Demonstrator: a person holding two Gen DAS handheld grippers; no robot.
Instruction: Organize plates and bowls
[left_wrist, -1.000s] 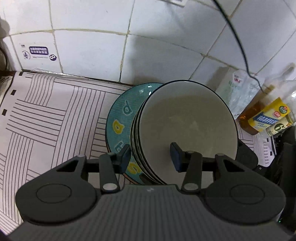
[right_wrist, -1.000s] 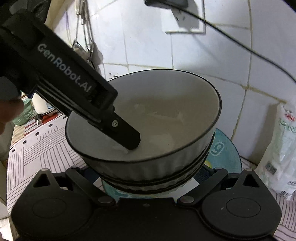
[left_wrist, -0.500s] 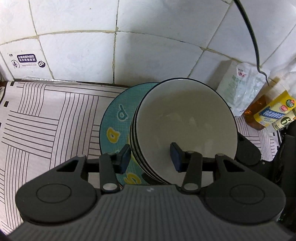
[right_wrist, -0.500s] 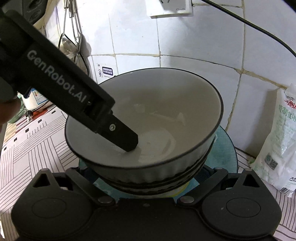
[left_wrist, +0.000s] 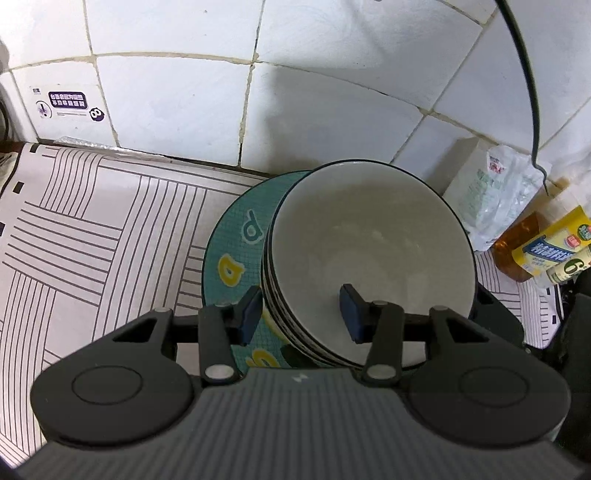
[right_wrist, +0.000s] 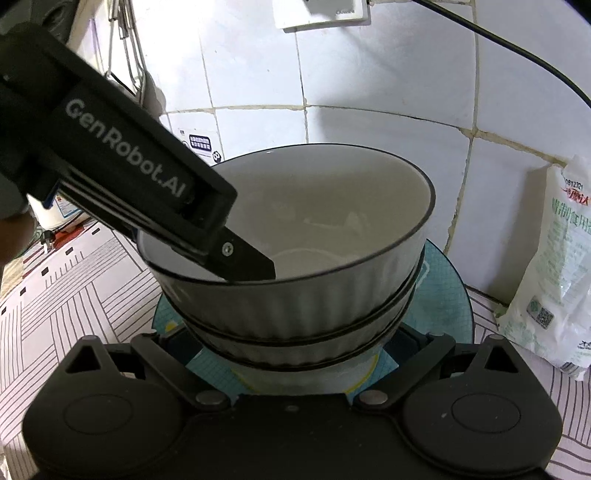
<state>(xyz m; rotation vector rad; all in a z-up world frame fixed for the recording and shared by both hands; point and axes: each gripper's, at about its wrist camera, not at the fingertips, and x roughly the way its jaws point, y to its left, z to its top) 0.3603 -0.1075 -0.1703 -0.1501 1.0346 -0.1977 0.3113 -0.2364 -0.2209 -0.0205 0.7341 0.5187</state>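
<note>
my left tongs straddle the rim of the stacked white ribbed ceramic bowls on the round teal lettered plate (on the striped worktop); right tongs' fingertips hidden, can't tell.

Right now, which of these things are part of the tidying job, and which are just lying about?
Part of the job:
stacked bowls
teal plate beneath them
left gripper, straddling the bowls' rim

Just lying about:
white bag
oil bottle
black cable
wall sticker
</note>
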